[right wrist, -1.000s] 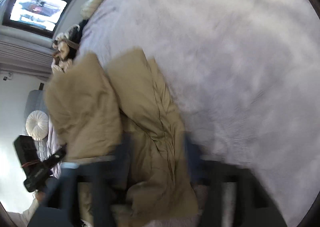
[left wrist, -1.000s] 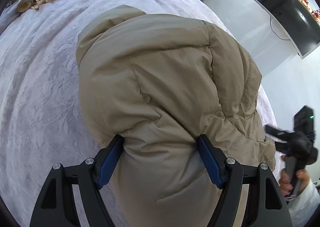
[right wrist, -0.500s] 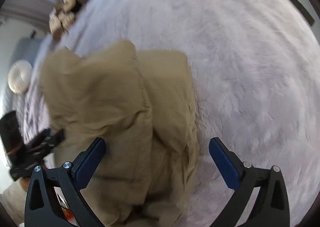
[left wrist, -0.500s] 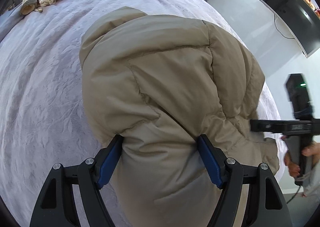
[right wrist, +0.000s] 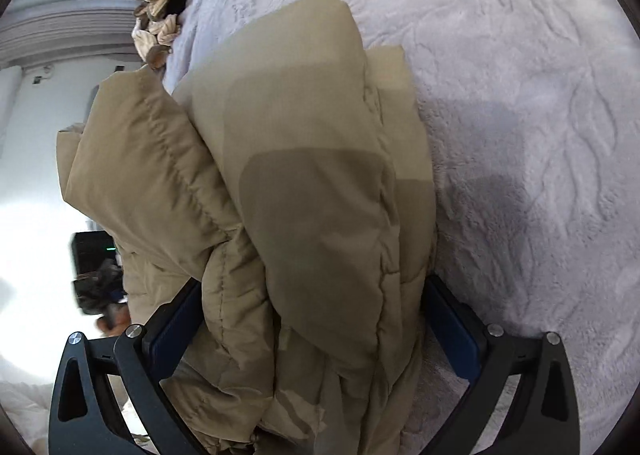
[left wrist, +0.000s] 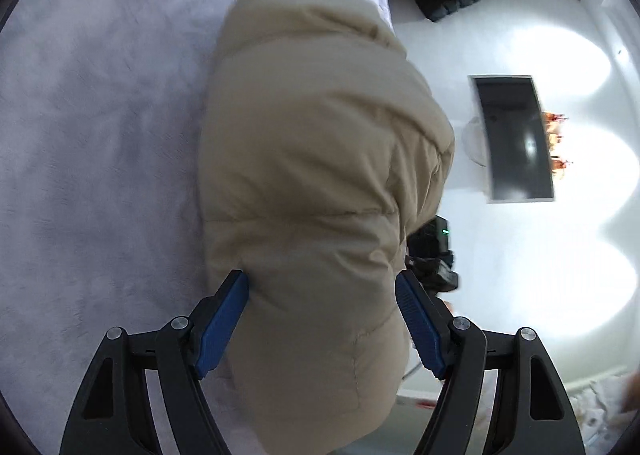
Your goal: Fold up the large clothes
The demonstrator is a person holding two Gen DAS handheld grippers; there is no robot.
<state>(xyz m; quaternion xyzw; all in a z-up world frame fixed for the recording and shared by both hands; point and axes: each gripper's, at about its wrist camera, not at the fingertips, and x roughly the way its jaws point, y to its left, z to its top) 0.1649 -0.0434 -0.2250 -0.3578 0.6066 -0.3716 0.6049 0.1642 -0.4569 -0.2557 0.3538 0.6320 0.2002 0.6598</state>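
Here, both the left tongs and right tongs are clamped on the bulky beige quilted puffer jacket, apparently gathering its folded layers over the lilac plush bed.

Two wrist views along their tongs, close above the shared jacket (bed beneath)

Left tool: gap between its fingers packed with puffy beige jacket; bare bedspread open to its left. Right tool: same jacket fills its gap; bedspread free rightward. Clothes pile blocks far ahead-left.
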